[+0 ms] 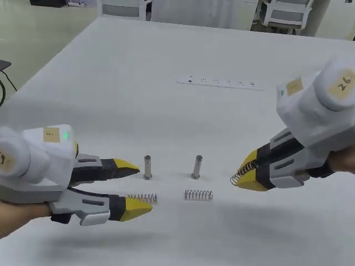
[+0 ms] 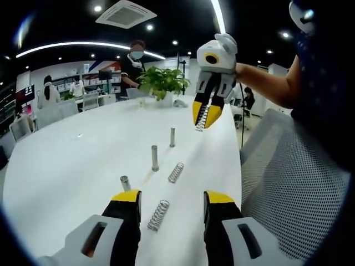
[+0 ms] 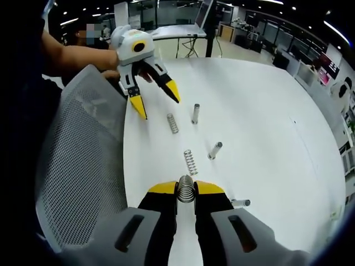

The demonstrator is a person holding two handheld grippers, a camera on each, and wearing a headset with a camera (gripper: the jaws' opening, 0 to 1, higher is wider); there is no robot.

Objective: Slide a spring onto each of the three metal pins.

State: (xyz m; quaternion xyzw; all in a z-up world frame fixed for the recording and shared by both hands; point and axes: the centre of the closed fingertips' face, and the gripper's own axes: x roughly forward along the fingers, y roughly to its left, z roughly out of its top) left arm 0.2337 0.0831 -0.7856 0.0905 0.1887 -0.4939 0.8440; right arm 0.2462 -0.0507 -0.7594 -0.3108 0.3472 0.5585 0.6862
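Two upright metal pins (image 1: 147,167) (image 1: 197,166) stand on the white table (image 1: 166,111). One loose spring (image 1: 198,194) lies in front of the right pin. Another spring (image 1: 144,198) lies between the jaws of my left gripper (image 1: 137,187), which is open and low over the table. My right gripper (image 1: 244,176) hovers to the right, shut on a third spring (image 1: 238,174). In the left gripper view three pins (image 2: 126,183) (image 2: 155,158) (image 2: 172,137) stand in a row, with a spring (image 2: 158,215) between my open jaws. The right gripper view shows the held spring (image 3: 186,188) end-on.
A white power strip (image 1: 219,83) lies further back on the table. A grey mesh chair (image 2: 288,166) (image 3: 83,155) sits at the table's near edge. Office chairs (image 1: 285,14) stand beyond the far edge. A potted plant (image 2: 162,83) and people stand far off.
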